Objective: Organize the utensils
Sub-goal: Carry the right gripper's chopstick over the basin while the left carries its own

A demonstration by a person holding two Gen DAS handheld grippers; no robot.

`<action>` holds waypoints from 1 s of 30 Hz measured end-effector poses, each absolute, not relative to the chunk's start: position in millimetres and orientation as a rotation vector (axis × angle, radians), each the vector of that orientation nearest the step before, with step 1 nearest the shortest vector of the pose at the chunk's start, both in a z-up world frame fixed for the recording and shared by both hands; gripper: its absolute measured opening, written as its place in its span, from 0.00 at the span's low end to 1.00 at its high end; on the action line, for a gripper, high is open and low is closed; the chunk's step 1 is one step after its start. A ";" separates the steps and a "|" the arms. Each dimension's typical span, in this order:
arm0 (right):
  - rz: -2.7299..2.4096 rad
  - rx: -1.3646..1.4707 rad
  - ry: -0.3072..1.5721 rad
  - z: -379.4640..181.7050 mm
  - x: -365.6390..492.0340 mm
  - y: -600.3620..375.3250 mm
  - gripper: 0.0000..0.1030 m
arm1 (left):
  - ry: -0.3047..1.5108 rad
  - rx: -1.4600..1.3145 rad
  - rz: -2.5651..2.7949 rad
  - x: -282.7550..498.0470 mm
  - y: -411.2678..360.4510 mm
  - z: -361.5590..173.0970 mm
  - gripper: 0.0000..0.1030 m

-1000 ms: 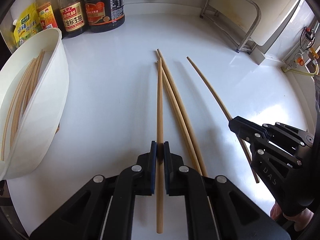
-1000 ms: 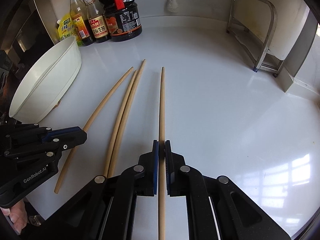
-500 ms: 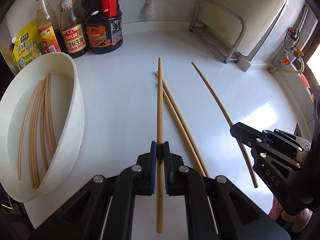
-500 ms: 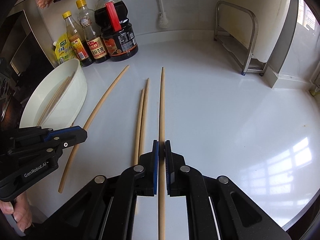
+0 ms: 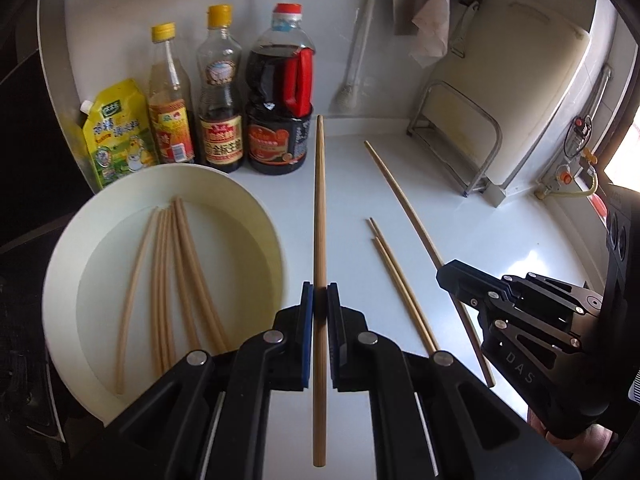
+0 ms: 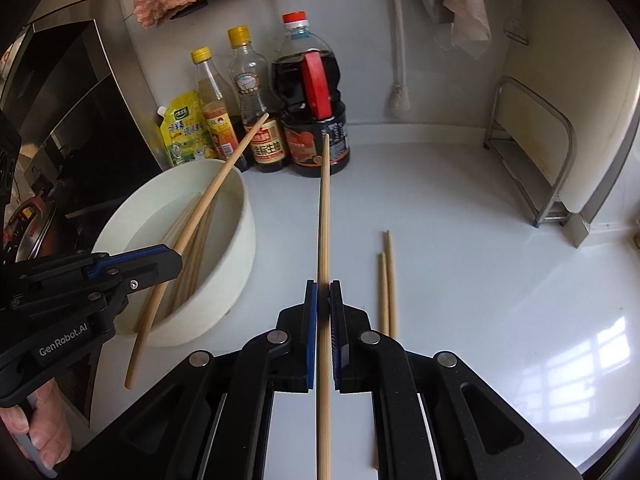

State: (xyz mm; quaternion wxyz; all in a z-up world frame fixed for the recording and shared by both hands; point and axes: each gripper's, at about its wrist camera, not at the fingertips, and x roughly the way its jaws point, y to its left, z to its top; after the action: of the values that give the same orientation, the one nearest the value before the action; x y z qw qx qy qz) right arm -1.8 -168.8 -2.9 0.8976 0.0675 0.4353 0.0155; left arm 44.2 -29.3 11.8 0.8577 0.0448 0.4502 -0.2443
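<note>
My left gripper (image 5: 320, 292) is shut on a long wooden chopstick (image 5: 319, 208) and holds it in the air beside a white bowl (image 5: 264, 216) that holds several chopsticks (image 5: 176, 276). My right gripper (image 6: 323, 288) is shut on another chopstick (image 6: 324, 216), also lifted. In the right wrist view the left gripper (image 6: 168, 260) and its chopstick (image 6: 208, 196) are over the bowl (image 6: 236, 276). Two chopsticks (image 6: 387, 280) lie on the white counter; they also show in the left wrist view (image 5: 396, 280).
Sauce bottles (image 5: 276, 120) and a yellow pouch (image 5: 116, 132) stand at the back wall behind the bowl. A metal rack (image 5: 460, 136) with a cutting board stands at the back right. A stove (image 6: 80, 120) is to the left of the bowl.
Both grippers have lifted their chopsticks off the counter and moved left toward the bowl. Two chopsticks stay on the counter.
</note>
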 end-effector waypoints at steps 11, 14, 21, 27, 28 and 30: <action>0.182 0.115 0.932 -10.4 64.3 -78.0 0.06 | 0.944 0.048 -0.372 92.1 64.8 7.2 0.07; 0.206 0.103 0.969 -22.3 82.5 -55.1 0.06 | 0.970 0.042 -0.353 105.8 81.5 -4.0 0.07; 0.219 0.096 1.051 -46.7 109.8 -25.7 0.06 | 1.056 0.035 -0.342 128.0 102.8 -38.0 0.07; 0.192 0.113 1.117 -68.8 122.0 -22.7 0.06 | 1.100 0.042 -0.339 138.7 105.4 -55.8 0.07; 0.188 0.114 1.123 -70.7 123.9 -22.6 0.06 | 1.103 0.044 -0.337 139.8 105.4 -57.2 0.07; 0.186 0.117 1.132 -73.3 126.3 -22.4 0.06 | 1.110 0.046 -0.333 142.3 106.2 -60.0 0.08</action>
State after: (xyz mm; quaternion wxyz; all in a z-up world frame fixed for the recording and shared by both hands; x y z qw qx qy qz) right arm 126.3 -22.4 -73.3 0.8384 0.0554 0.5351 0.0880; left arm 142.3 106.2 -60.0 0.8364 0.0215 0.5245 -0.1576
